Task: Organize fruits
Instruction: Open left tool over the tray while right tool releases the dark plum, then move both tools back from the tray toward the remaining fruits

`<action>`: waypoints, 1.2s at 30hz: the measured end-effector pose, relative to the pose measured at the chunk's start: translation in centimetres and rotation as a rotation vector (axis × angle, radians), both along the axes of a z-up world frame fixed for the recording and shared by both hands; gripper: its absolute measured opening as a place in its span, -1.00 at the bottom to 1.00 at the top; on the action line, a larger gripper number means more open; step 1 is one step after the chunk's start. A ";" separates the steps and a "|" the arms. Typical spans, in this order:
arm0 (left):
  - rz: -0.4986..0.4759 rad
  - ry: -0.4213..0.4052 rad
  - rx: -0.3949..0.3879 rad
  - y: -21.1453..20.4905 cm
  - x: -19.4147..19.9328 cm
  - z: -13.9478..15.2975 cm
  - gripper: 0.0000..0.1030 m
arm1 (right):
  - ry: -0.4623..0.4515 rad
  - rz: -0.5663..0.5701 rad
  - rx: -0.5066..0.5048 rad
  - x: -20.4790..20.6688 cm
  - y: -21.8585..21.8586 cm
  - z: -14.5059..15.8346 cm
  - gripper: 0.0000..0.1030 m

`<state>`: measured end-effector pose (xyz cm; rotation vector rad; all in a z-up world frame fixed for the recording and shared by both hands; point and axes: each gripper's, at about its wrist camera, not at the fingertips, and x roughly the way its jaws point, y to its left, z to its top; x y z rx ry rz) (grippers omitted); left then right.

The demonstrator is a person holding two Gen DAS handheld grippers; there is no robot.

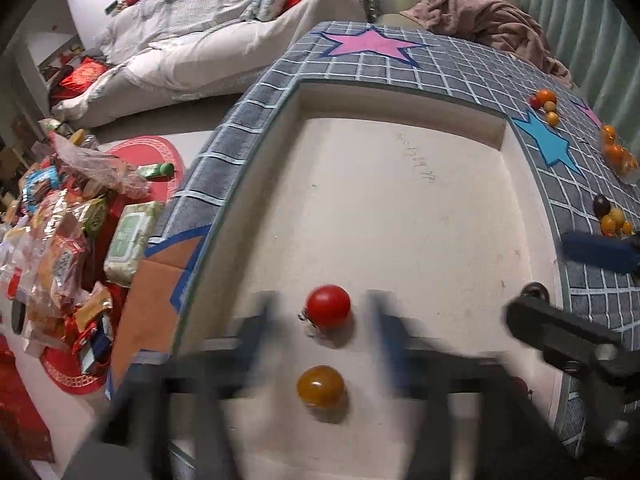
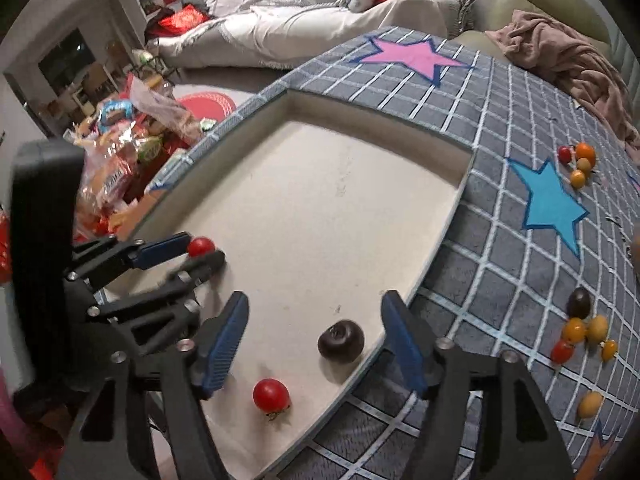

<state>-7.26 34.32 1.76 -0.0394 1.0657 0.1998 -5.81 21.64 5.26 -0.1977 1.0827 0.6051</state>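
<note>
Left hand-held gripper [image 1: 322,312] wide, red tomato [image 1: 328,306] loose between fingers; right hand-held gripper [image 2: 316,332] wide around dark tomato [image 2: 341,341], untouched; both on white tray [image 2: 320,208].

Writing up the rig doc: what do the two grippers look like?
Both match. The right gripper has black linkage arms with silver bolt heads and flat fingers faced in ribbed blue pads. The left gripper has the same build. No cables, sleeves or markings visible.
</note>
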 end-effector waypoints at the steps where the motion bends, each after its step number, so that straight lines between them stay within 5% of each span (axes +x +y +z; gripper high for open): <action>1: 0.022 -0.043 0.012 0.1 -0.4 0.5 0.77 | -0.007 -0.011 -0.002 0.0 -0.4 0.3 0.67; 8: -0.007 -0.061 0.016 -1.0 -0.8 1.9 0.77 | 0.007 -0.094 0.026 0.3 -3.5 1.1 0.81; 23: -0.069 -0.064 -0.117 -5.6 -1.8 4.1 0.77 | -0.006 -0.321 0.020 -1.7 -14.3 0.2 1.00; 30: -0.173 -0.053 -0.143 -10.3 -2.3 4.8 0.77 | 0.023 -0.416 -0.016 -3.5 -20.4 -1.9 1.00; 36: -0.298 -0.016 -0.074 -15.8 -2.5 4.2 0.77 | 0.035 -0.485 -0.043 -4.5 -24.2 -3.5 1.00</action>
